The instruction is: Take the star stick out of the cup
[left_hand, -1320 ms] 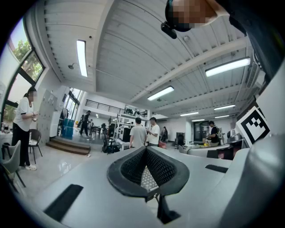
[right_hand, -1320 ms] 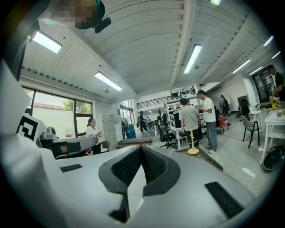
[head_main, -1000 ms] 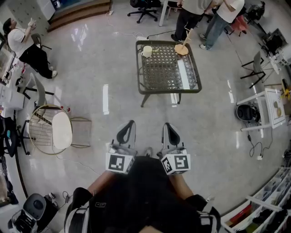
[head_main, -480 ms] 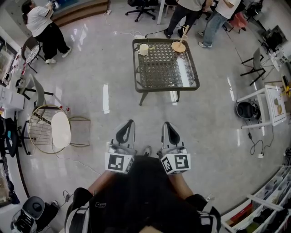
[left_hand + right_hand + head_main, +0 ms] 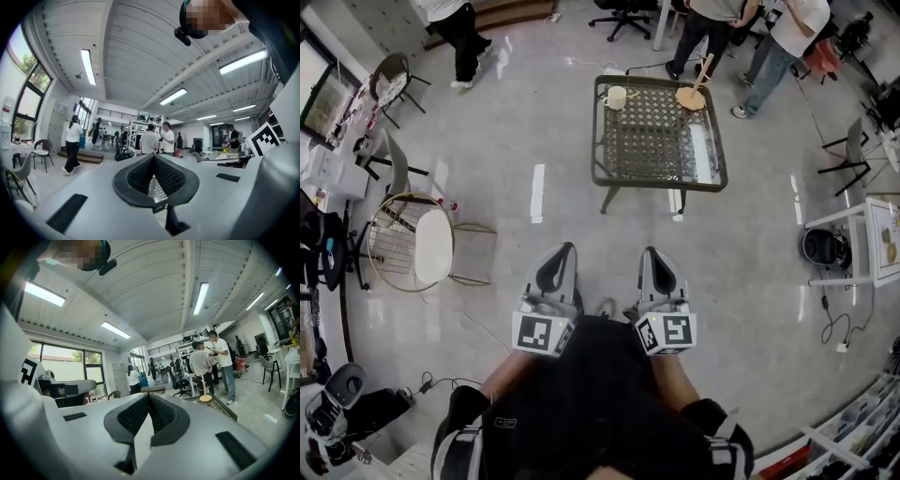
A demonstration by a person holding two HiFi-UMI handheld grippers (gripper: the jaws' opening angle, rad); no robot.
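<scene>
Worktop (image 5: 652, 141) has drifted right in the head view since a second ago; the approach looks barely begun.
Left gripper (image 5: 563, 253) and right gripper (image 5: 651, 253) point toward 12 o'clock, jaws pressed together on nothing. Cup (image 5: 617, 97) stands well ahead at the worktop's 11 o'clock corner; star stick too small to tell.
</scene>
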